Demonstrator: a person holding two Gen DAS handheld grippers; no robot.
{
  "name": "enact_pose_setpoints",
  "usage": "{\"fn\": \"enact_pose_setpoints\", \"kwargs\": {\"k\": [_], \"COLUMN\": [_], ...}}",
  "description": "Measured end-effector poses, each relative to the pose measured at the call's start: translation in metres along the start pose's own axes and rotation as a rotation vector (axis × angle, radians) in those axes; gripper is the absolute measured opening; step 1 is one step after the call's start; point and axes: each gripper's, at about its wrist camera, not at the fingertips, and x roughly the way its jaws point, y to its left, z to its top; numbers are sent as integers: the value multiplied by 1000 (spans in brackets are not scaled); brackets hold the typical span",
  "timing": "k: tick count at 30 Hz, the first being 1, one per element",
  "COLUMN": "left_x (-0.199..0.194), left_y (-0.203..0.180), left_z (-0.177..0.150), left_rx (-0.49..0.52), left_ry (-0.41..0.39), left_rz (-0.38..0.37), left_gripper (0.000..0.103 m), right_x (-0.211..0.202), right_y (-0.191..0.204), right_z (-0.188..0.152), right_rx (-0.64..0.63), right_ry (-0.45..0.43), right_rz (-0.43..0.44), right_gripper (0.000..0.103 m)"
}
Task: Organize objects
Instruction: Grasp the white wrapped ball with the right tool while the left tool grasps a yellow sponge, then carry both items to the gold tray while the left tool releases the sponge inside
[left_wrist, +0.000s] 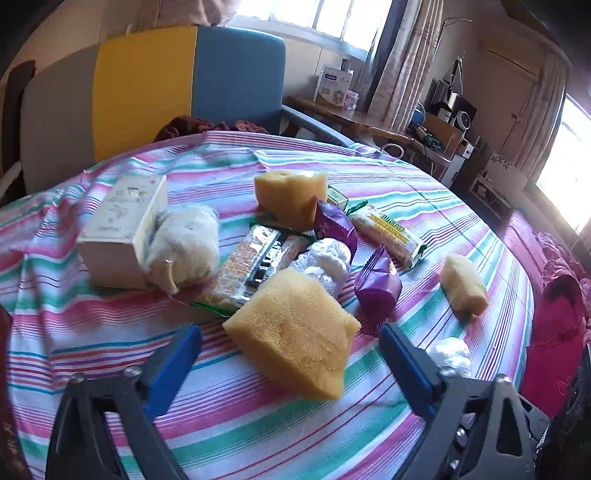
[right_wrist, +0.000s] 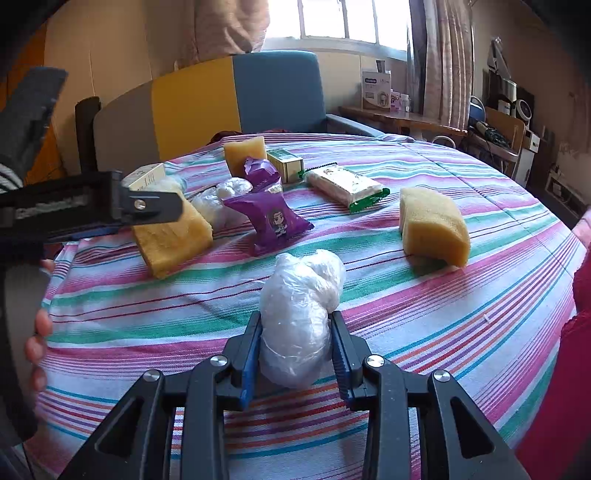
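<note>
A large yellow sponge (left_wrist: 295, 332) lies on the striped tablecloth (left_wrist: 258, 417), and my left gripper (left_wrist: 290, 332) stands wide open around its near end, blue pads (left_wrist: 177, 362) clear of it on both sides. From the right wrist view, that left gripper (right_wrist: 147, 206) hovers over the same sponge (right_wrist: 173, 236). My right gripper (right_wrist: 295, 332) is shut on a white plastic-wrapped bundle (right_wrist: 299, 295), both pads against its sides, low over the cloth. That bundle (left_wrist: 448, 356) also shows at the lower right of the left wrist view.
Behind the sponge lie purple snack packets (left_wrist: 376, 291), cracker packs (left_wrist: 255, 266), another wrapped bundle (left_wrist: 325, 262), a white box (left_wrist: 122, 229) and a second sponge (left_wrist: 291, 199). A small sponge (right_wrist: 432, 229) sits apart at the right. A chair (left_wrist: 184, 81) stands behind the table.
</note>
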Motion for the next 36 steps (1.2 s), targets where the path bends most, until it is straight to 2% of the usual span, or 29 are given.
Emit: {"fn": "enact_pose_setpoints", "kwargs": {"k": [1, 2, 3, 7, 9, 18, 21, 30, 36], "left_x": [3, 5, 7, 0, -8, -43, -56, -124, -164], "left_y": [1, 3, 5, 19, 25, 44, 44, 60, 86], "left_z": [-1, -3, -5, -13, -16, -45, -54, -70, -77], "left_rx": [-5, -13, -20, -109, -129, -182, -169, -212, -267], "left_ry": [11, 23, 29, 39, 30, -9, -17, -157, -209], "left_rz": [-1, -11, -20, -98, -121, -189, -186, -207, -197], "left_gripper": [84, 64, 53, 46, 37, 30, 30, 30, 30], "right_x": [0, 0, 0, 0, -1, -1, -1, -3, -3], "right_y": [0, 0, 1, 3, 2, 4, 4, 9, 9], "right_z": [0, 0, 0, -2, -2, -1, -2, -2, -1], "right_rx": [-2, -4, -8, -23, -19, -25, -26, -46, -44], "right_ry": [-1, -1, -1, -8, -11, -7, -6, 9, 20], "right_rz": [-1, -2, -4, -10, -7, -14, -17, -34, -31], "right_gripper": [36, 36, 36, 36, 36, 36, 36, 36, 36]}}
